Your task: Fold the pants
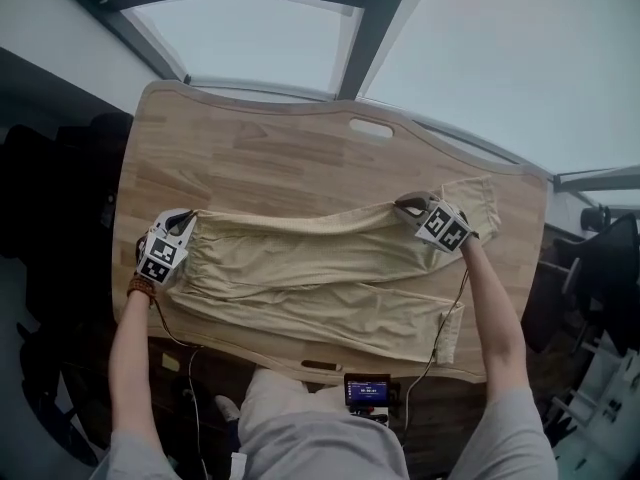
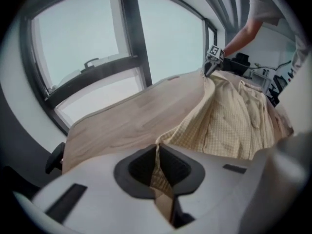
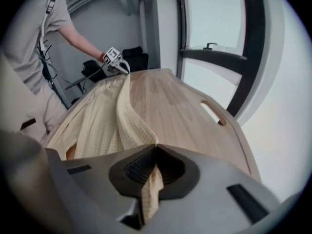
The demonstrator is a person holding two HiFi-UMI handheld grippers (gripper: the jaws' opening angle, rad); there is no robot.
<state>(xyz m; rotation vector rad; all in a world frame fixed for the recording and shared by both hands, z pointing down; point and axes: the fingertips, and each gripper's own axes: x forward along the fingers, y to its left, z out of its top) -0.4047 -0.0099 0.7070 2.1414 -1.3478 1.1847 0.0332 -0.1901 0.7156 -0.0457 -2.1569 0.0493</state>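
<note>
Standing far left: a dark chair (image 1: 60,198) beside the left end of the surface (image 1: 270,158), over a dark floor.
Left tool (image 1: 185,220): jaws pressed together on a fold of the pants (image 1: 320,258); the left gripper view shows cloth pinched between the pads.
Pants: pale yellow checked cloth lying lengthwise on the near half of the surface, both legs running to the right, the far edge drawn in a line between the two tools.
Surface: light wood with rounded corners, a far slot (image 1: 371,128) cut near the far edge and a near slot (image 1: 320,366) by the near edge.
Near edge: a small device (image 1: 367,390) with a lit screen.
Right tool (image 1: 408,206): jaws closed on the same far edge, towards the cuffs.
Room behind and right: large windows with a dark frame (image 1: 365,28) past the far edge; another dark seat (image 1: 610,258) at right.
</note>
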